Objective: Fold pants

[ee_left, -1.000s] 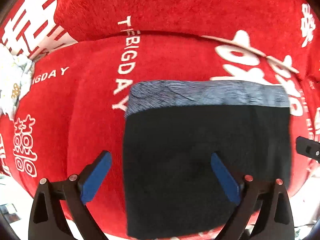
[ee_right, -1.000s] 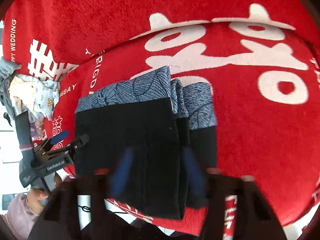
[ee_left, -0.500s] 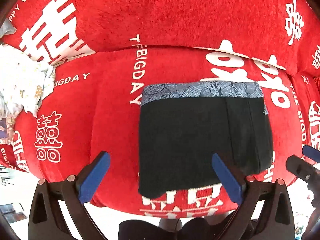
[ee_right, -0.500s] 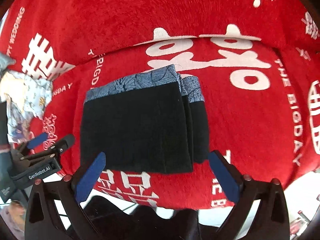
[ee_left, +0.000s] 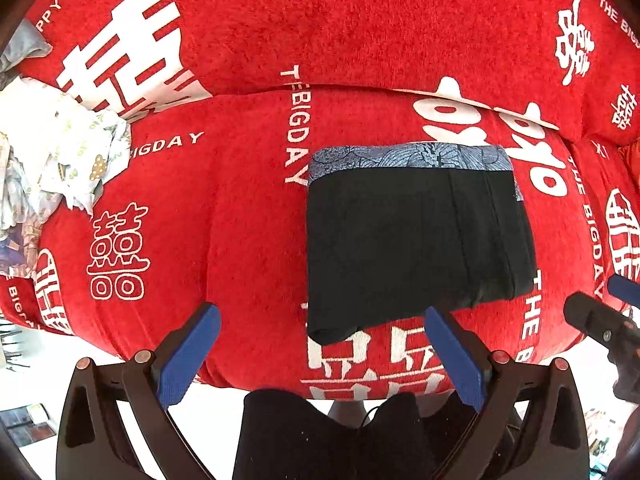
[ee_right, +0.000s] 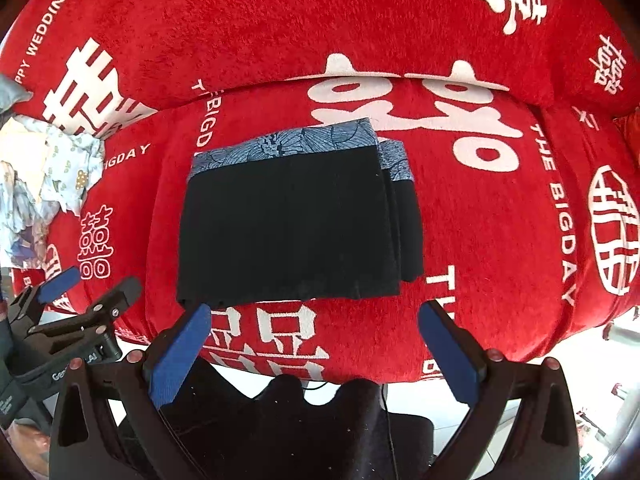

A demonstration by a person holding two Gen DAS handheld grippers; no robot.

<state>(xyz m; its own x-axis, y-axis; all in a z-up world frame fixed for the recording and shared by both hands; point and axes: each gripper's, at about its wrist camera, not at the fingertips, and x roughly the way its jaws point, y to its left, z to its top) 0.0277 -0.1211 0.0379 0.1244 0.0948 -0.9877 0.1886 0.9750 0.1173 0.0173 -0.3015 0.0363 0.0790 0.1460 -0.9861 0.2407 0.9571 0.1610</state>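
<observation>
The pants [ee_right: 296,224] lie folded into a flat black rectangle, patterned blue band along the far edge, on the red sofa cushion [ee_right: 500,220]. My left hand-held gripper [ee_left: 322,338] and right hand-held gripper [ee_right: 314,332] both hang wide apart, empty, just short of the near edge. A crumpled pale cloth [ee_left: 60,152] sits well off to the left.

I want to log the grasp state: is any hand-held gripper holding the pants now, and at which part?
Nothing is held. The left hand-held gripper and the right hand-held gripper are both open, and the folded pants lie free on the red sofa.
</observation>
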